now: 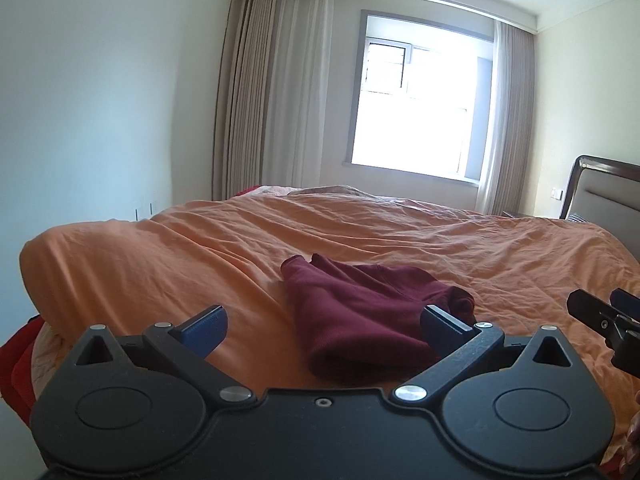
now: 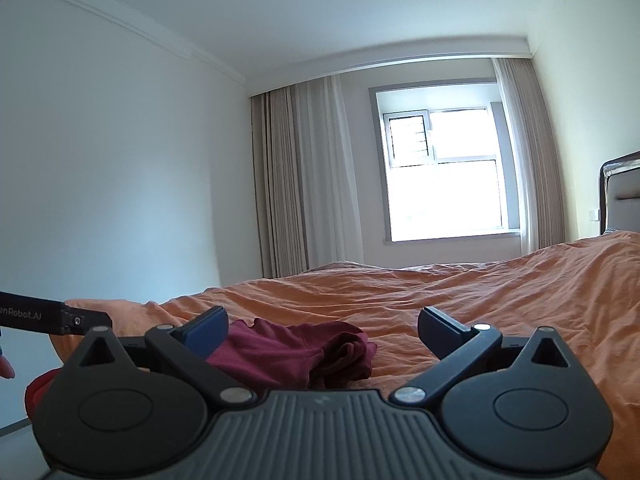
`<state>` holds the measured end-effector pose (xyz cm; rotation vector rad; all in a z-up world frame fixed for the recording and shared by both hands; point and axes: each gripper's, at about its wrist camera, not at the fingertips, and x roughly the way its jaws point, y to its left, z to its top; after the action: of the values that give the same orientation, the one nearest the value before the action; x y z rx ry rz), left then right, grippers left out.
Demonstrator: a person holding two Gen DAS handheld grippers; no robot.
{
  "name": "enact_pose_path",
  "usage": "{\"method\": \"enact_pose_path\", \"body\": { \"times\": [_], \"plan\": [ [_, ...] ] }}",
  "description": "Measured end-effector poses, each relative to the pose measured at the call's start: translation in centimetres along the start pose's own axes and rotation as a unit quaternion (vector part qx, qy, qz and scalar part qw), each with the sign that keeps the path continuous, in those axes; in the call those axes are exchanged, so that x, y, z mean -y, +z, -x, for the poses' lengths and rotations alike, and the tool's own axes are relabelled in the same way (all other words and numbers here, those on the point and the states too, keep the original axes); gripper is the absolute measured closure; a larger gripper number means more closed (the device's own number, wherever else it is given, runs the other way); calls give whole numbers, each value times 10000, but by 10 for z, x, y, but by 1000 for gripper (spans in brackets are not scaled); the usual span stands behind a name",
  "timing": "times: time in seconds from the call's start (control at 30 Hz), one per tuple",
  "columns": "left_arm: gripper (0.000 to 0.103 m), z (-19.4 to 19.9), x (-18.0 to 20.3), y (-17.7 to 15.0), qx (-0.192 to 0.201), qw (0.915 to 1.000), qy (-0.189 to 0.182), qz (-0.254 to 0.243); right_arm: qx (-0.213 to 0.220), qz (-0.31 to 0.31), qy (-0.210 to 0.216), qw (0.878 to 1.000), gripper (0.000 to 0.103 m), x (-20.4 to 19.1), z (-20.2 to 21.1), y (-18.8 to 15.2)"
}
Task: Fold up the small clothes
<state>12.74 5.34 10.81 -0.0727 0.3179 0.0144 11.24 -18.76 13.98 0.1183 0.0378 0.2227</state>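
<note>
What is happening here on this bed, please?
A person holds two black two-finger grippers over a bed with an orange cover. A small dark red garment lies there, folded over. The left gripper and right gripper are both open and hold nothing.
</note>
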Motion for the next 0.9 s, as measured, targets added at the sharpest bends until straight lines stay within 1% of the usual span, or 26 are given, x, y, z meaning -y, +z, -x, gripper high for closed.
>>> {"method": "enact_pose_path", "body": {
  "times": [0.17,0.3,0.4,0.63,0.9],
  "plan": [
    [1,25,3,-18,41,9999,58,-119,99,45,-50,9999,0,-6,24,-12],
    [1,37,3,-33,53,9997,109,-217,177,86,-58,9998,0,-12,37,-26],
    [1,46,-1,-45,124,9996,179,-161,162,169,-62,9997,0,-17,46,-38],
    [1,53,-6,-74,76,9997,241,-22,21,223,-32,9997,0,-22,46,-61],
    [1,47,-11,-94,54,9995,318,41,-127,223,-89,9996,0,-20,36,-66]
  ]
}}
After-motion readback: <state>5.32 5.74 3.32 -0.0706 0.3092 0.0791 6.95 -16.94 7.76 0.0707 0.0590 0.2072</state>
